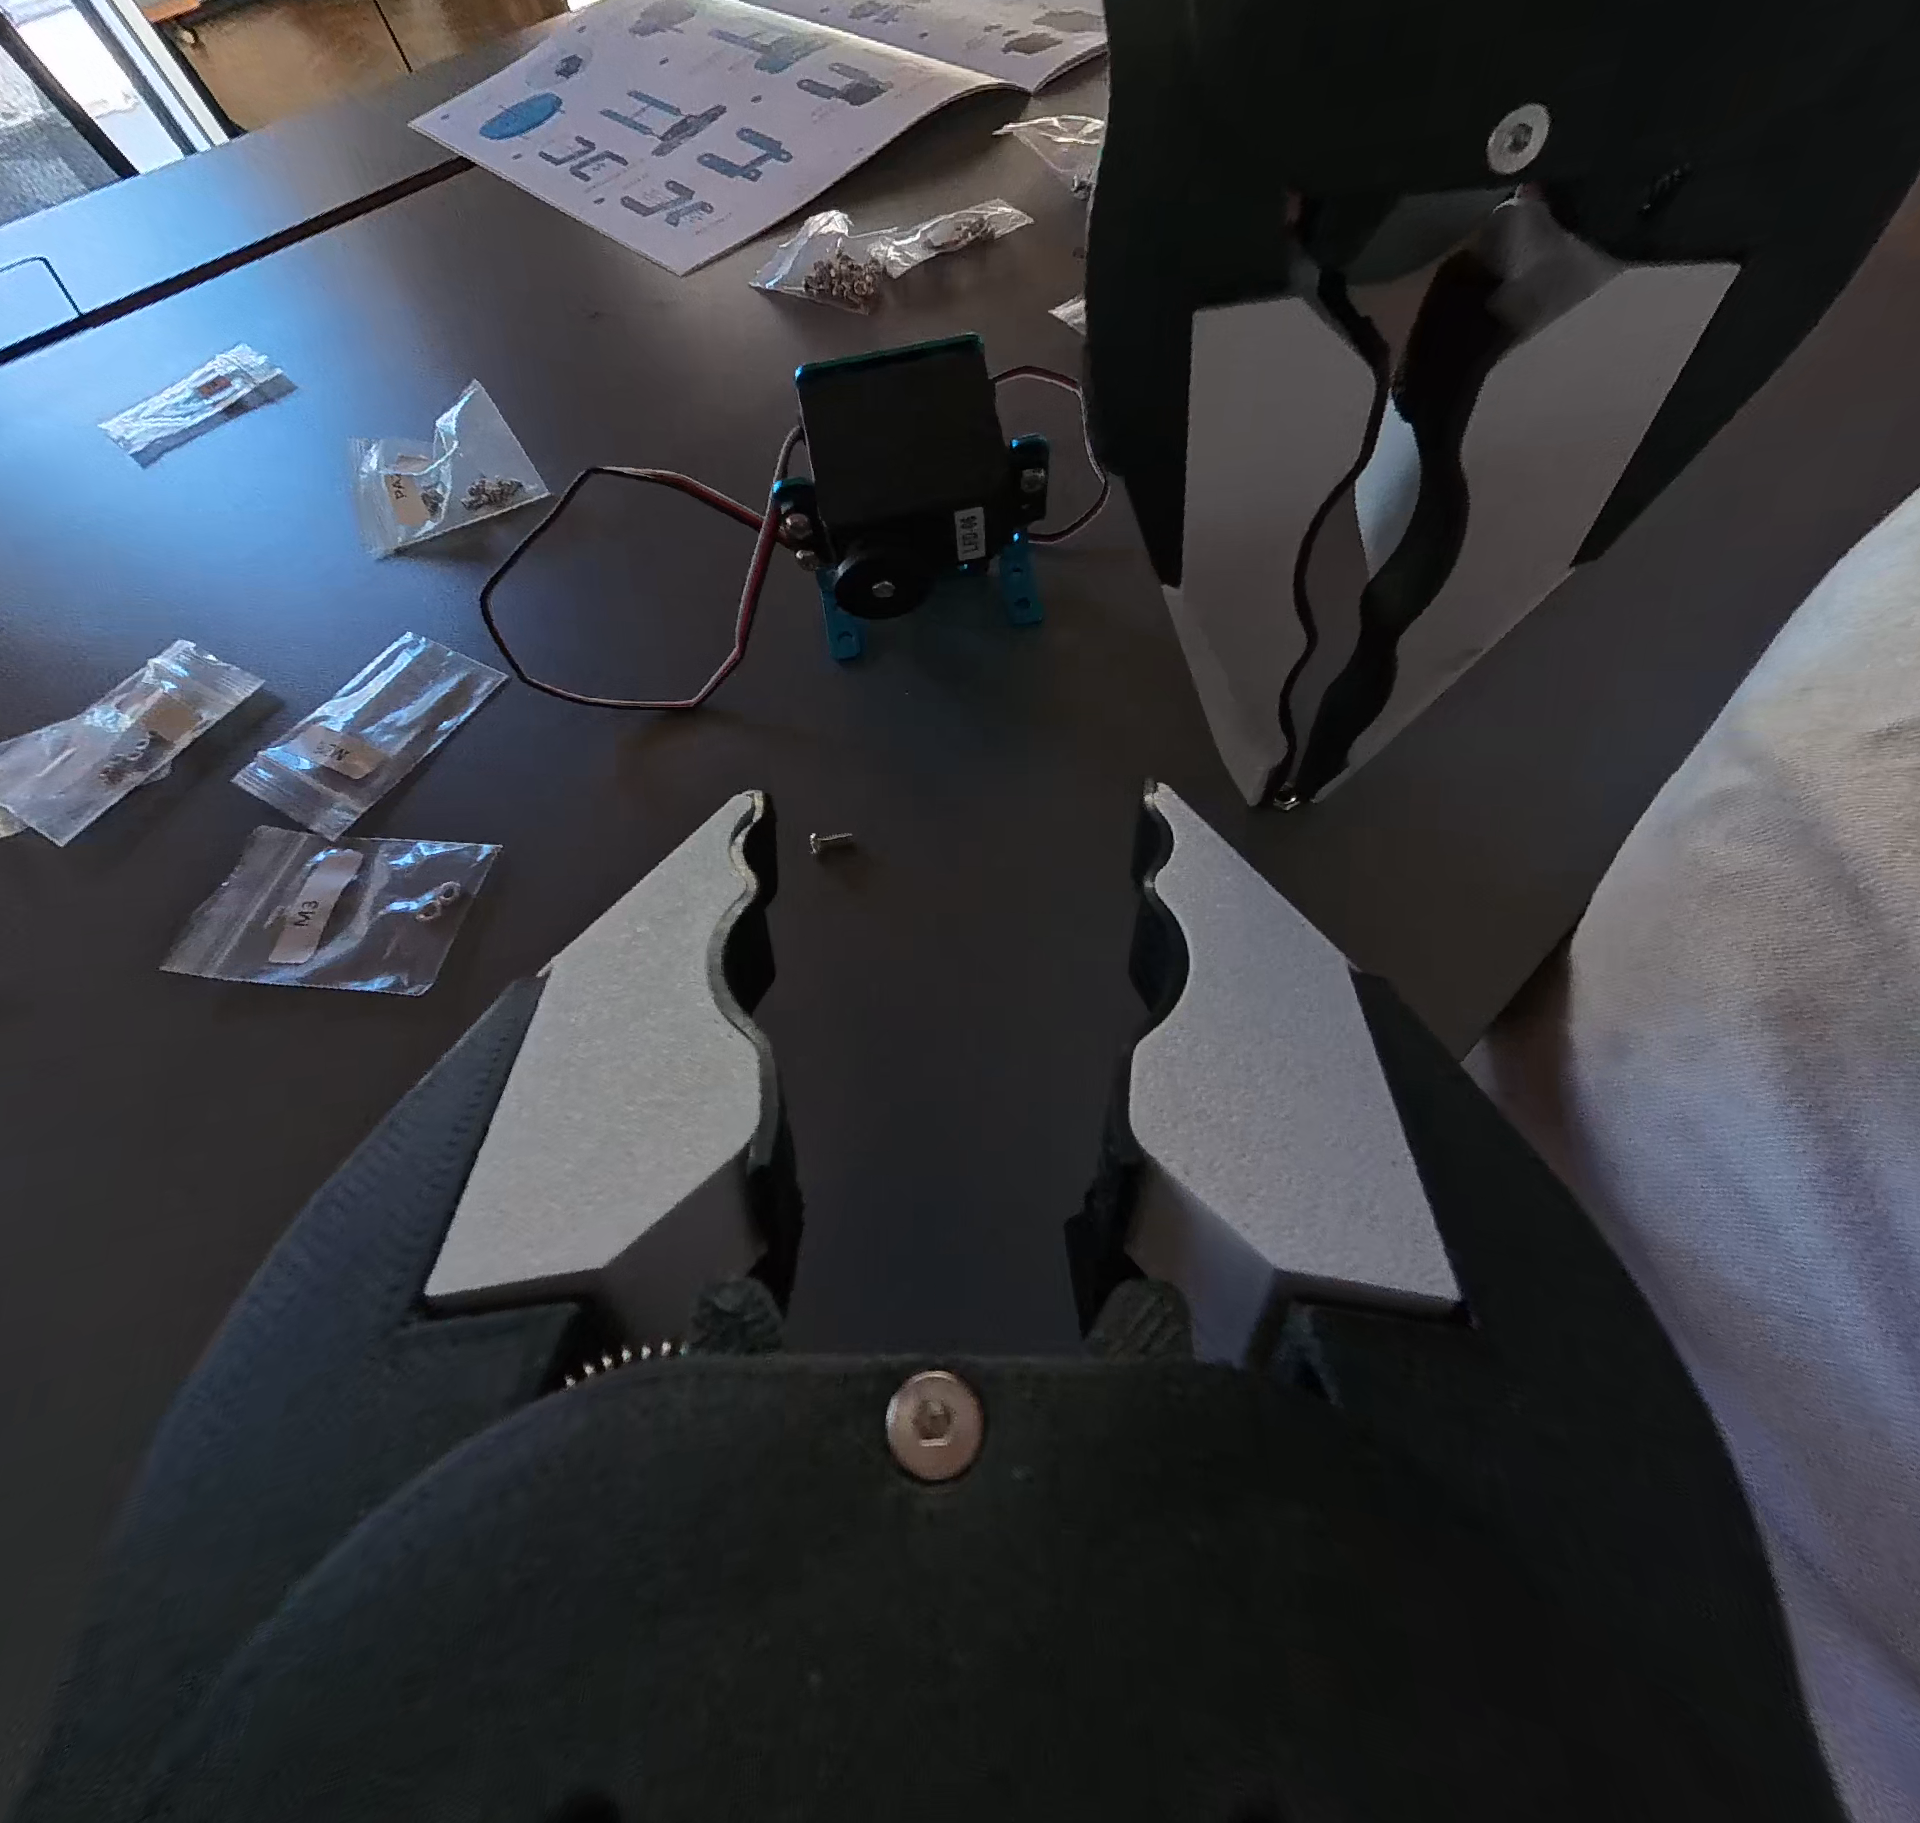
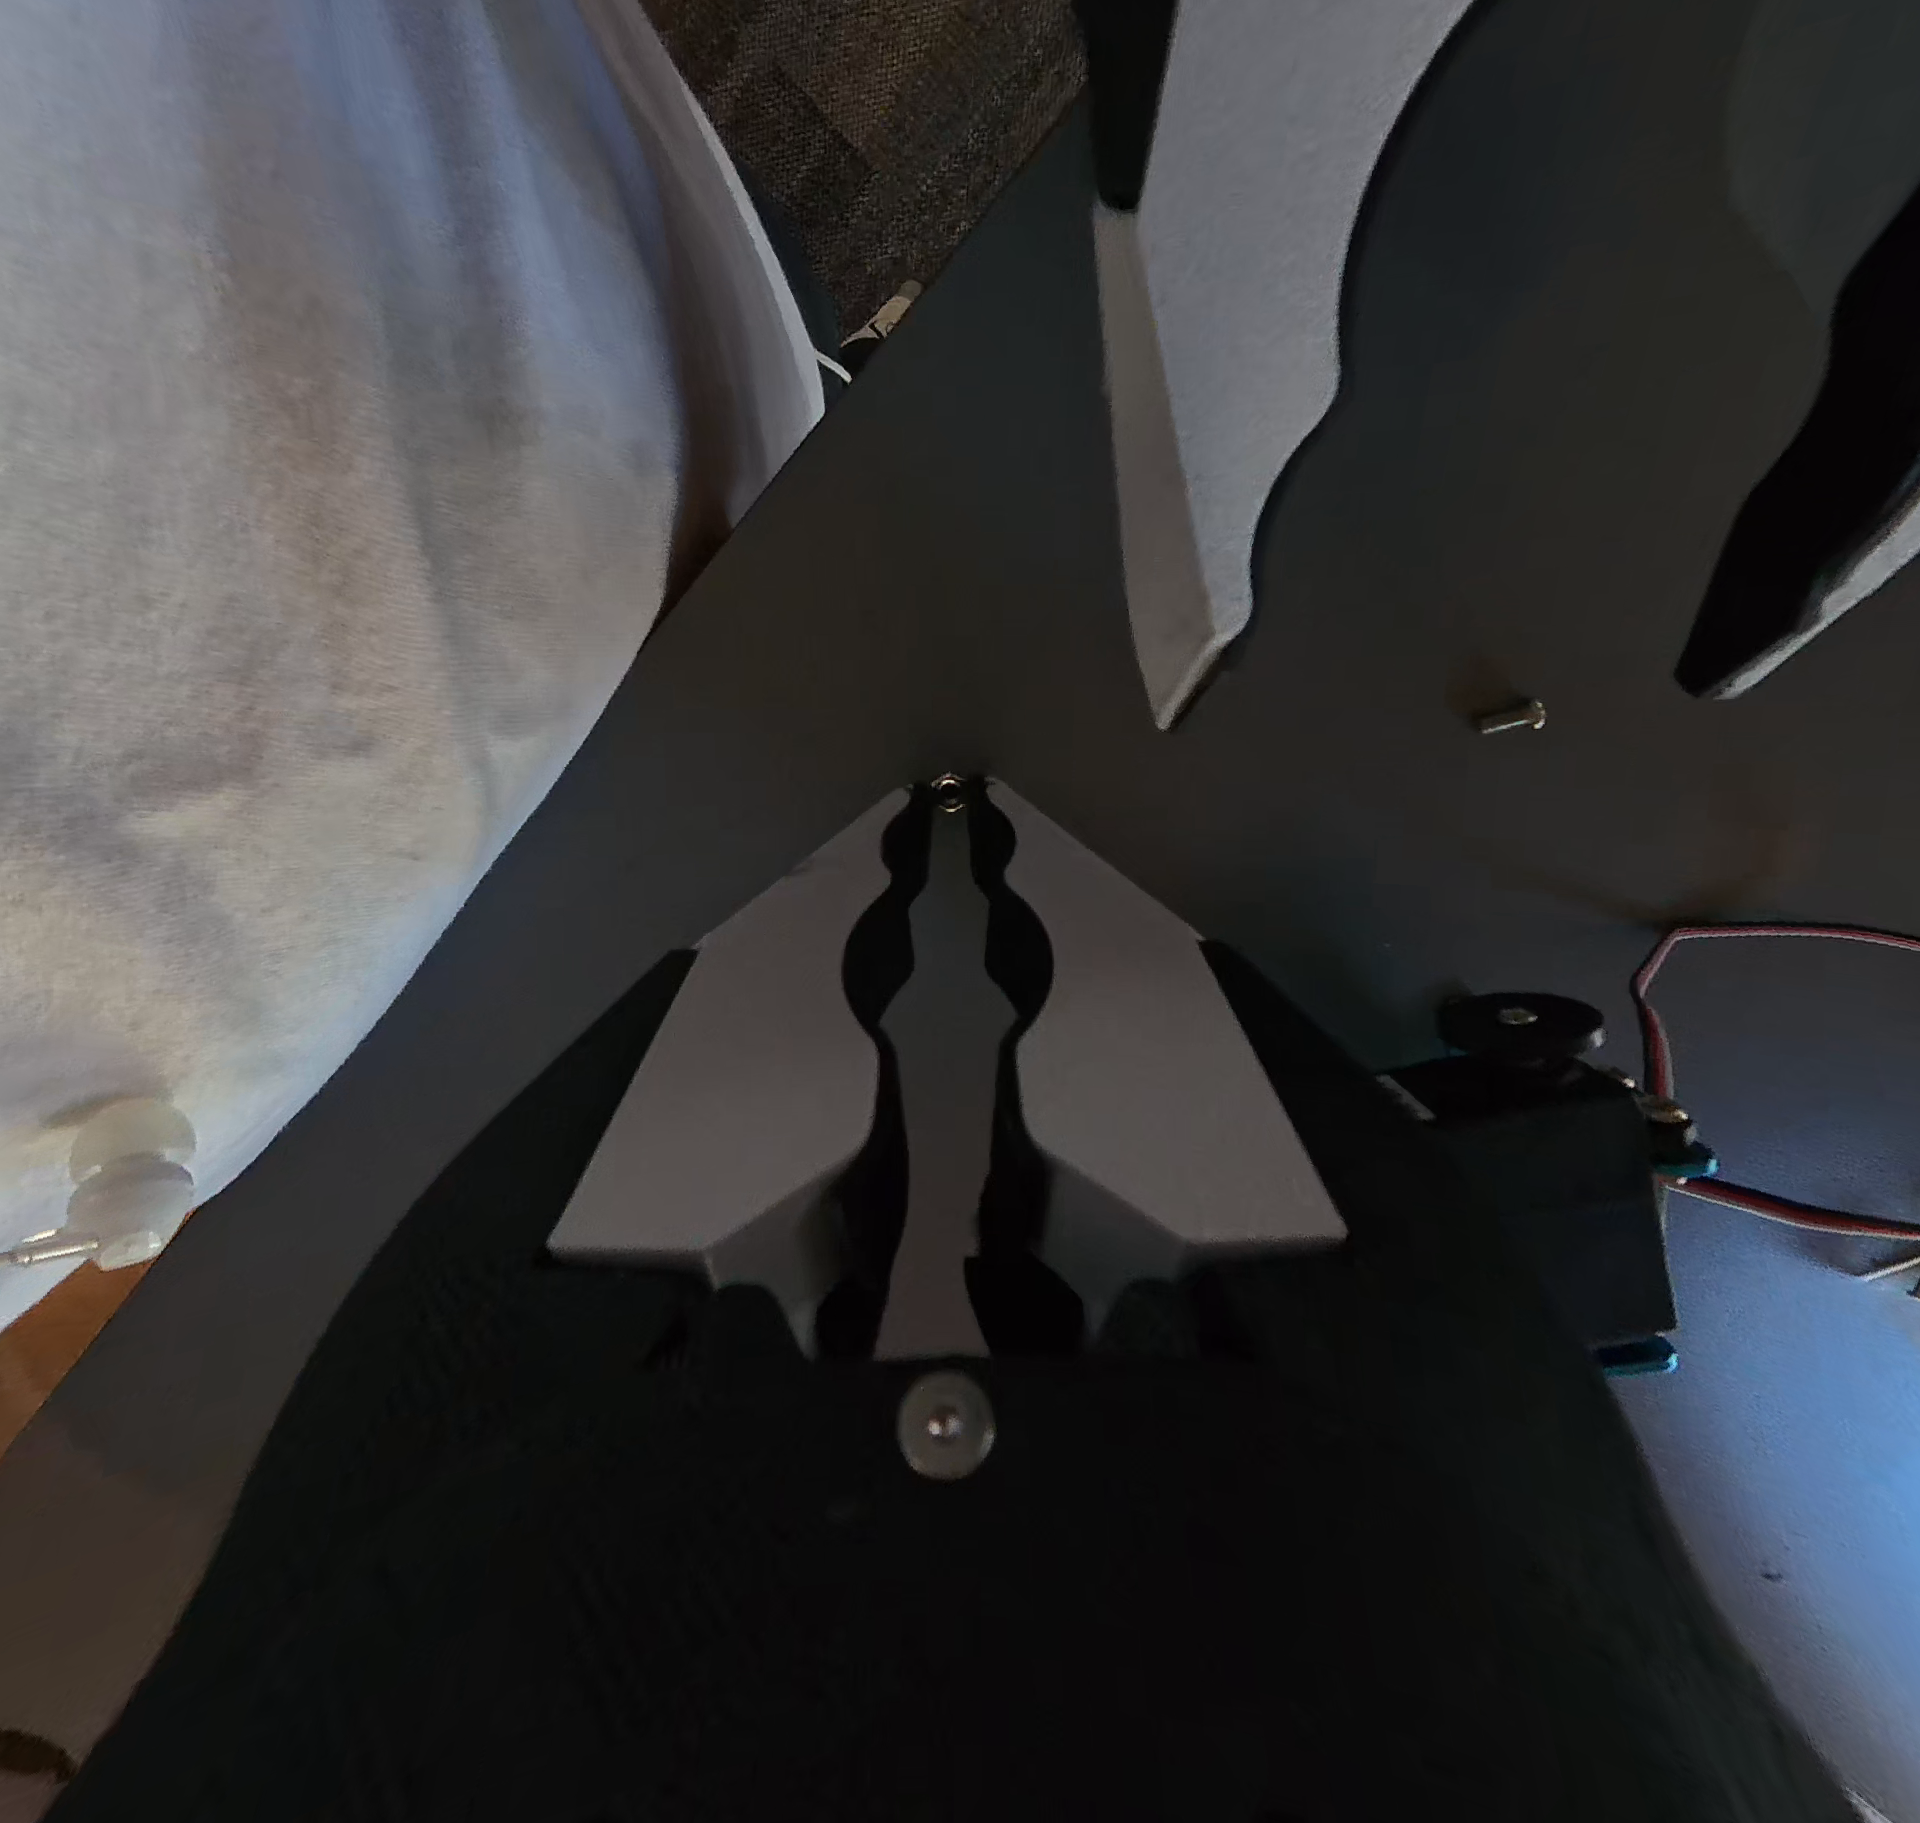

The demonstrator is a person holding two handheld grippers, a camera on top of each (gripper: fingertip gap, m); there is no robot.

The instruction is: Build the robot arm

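My left gripper is open and empty, low over the dark table. A small loose screw lies on the table just inside its left fingertip. My right gripper is shut on a small metal nut at its tips, close to the table's near edge. It also shows in the left wrist view, pointing down with the nut at its tips. A black servo in a blue bracket stands beyond the screw, with a red and black wire loop. The left gripper's fingers and the screw show in the right wrist view.
Several small clear bags of hardware lie at the left, more bags farther back. An open instruction booklet lies at the far side. A person in a white shirt stands at the table's near edge on the right.
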